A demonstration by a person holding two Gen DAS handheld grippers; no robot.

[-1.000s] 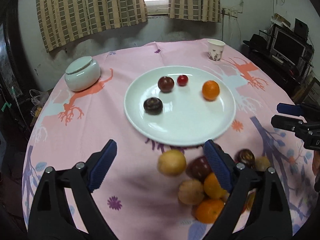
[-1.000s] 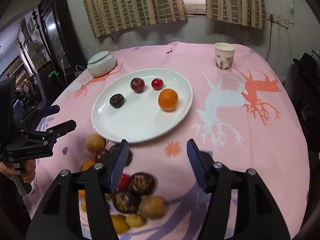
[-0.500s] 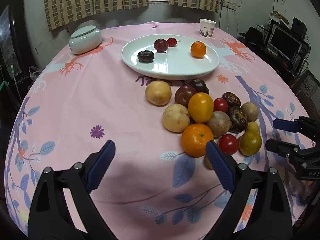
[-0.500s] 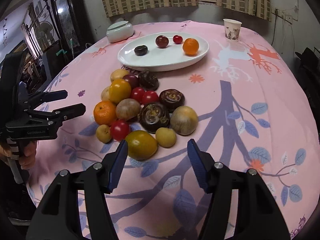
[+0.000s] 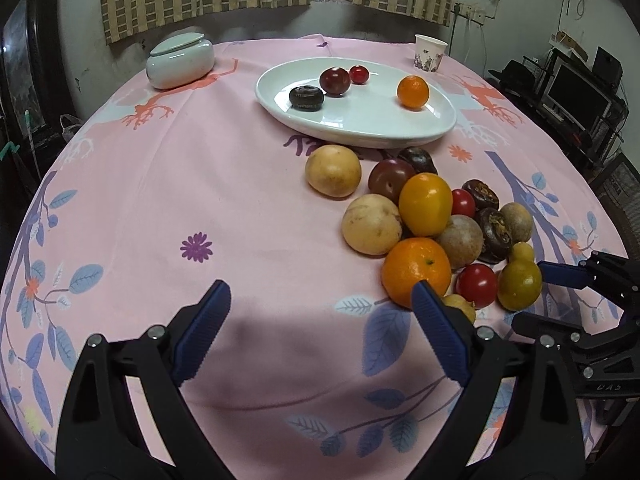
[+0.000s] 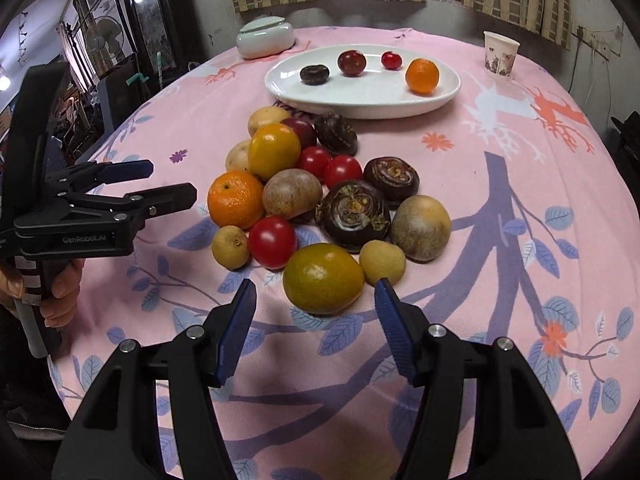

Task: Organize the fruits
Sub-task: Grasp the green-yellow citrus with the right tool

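The pink tablecloth (image 6: 520, 184) covers a round table. On its far half sits the white plate (image 6: 360, 96), already carrying four fruits spaced apart in a row: a dark flattened one, a plum, a small red one and an orange. A lidded ceramic jar (image 6: 264, 38) and a paper cup (image 6: 500, 54) stand beyond it, clear of the work.

Just in front of the plate lies the fruit pile (image 6: 320, 196), tightly packed, most pieces touching their neighbours.

The right gripper (image 6: 316, 310) hangs with its jaws apart and empty, directly before the greenish-yellow fruit (image 6: 324, 278) at the near edge of the pile. The left gripper (image 5: 320, 320) also stands open and empty over bare cloth, beside the large orange (image 5: 416, 272).

Judgement: the step in hand is a pick from the pile's near edge. The greenish-yellow fruit looks the sound choice: its near side is free. The jaws should straddle its widest part. A small tan fruit (image 6: 382, 262) touches it on one side and a red tomato (image 6: 272, 242) sits just beside the other, so a careless close could nudge them rolling. Grip gently; the skin looks smooth and may slip.
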